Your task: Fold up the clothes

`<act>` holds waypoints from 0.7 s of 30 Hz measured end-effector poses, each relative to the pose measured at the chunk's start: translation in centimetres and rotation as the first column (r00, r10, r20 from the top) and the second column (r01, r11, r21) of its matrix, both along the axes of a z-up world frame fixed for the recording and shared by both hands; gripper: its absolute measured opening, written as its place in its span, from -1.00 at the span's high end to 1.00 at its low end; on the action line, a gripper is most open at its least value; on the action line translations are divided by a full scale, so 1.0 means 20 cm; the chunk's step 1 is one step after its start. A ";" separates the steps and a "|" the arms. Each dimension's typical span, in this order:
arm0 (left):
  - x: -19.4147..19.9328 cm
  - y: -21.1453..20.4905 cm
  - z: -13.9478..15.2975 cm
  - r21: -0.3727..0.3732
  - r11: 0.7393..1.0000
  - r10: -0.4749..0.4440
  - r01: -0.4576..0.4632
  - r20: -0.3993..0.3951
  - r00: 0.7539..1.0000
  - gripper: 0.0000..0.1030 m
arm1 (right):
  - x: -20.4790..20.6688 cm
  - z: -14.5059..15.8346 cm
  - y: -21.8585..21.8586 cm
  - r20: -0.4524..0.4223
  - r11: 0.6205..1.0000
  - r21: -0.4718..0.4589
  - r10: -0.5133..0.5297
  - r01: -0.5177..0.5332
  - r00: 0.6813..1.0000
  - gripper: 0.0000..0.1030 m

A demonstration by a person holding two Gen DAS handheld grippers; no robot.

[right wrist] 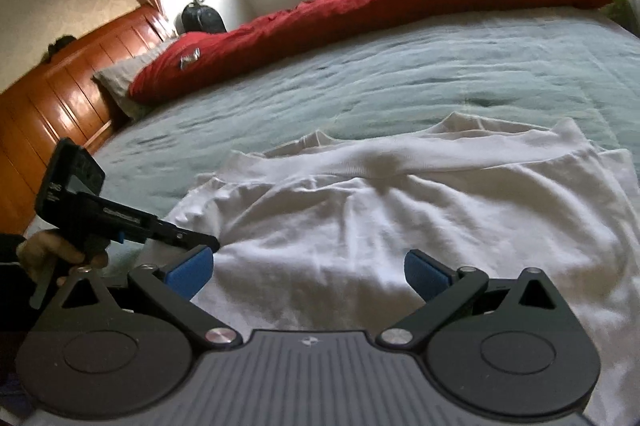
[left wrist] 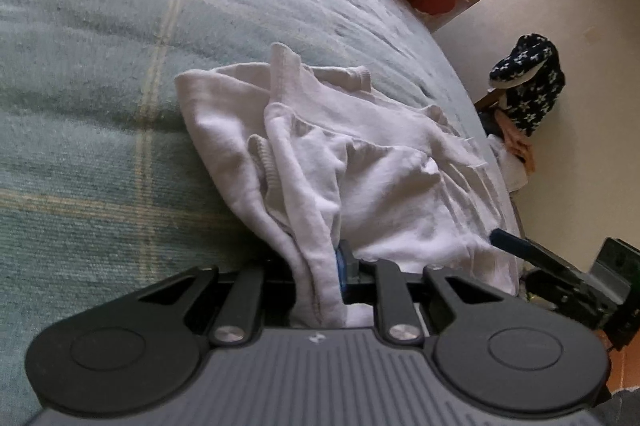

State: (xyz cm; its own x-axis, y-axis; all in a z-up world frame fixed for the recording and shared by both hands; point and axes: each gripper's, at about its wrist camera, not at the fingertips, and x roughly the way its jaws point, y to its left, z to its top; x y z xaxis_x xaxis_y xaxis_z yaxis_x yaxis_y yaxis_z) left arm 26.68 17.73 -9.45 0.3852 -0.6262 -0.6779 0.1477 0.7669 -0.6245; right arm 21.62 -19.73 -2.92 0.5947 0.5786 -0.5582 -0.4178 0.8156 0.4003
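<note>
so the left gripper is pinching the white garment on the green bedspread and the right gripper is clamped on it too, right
Not quite. The right gripper is open: the right wrist view shows its blue pads spread wide above the white garment, gripping nothing. The left gripper does pinch a fold of it on the green bedspread.

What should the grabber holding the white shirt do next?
Probably carry its pinched edge across the white shirt to make a fold: the left gripper is shut on bunched cloth, and the right gripper hangs open above it.
</note>
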 end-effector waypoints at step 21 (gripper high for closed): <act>-0.05 -0.43 0.57 0.161 0.984 -0.097 0.076 0.131 0.987 0.74 | -0.17 0.06 -0.37 0.105 0.986 0.150 -0.083 0.066 0.991 -1.00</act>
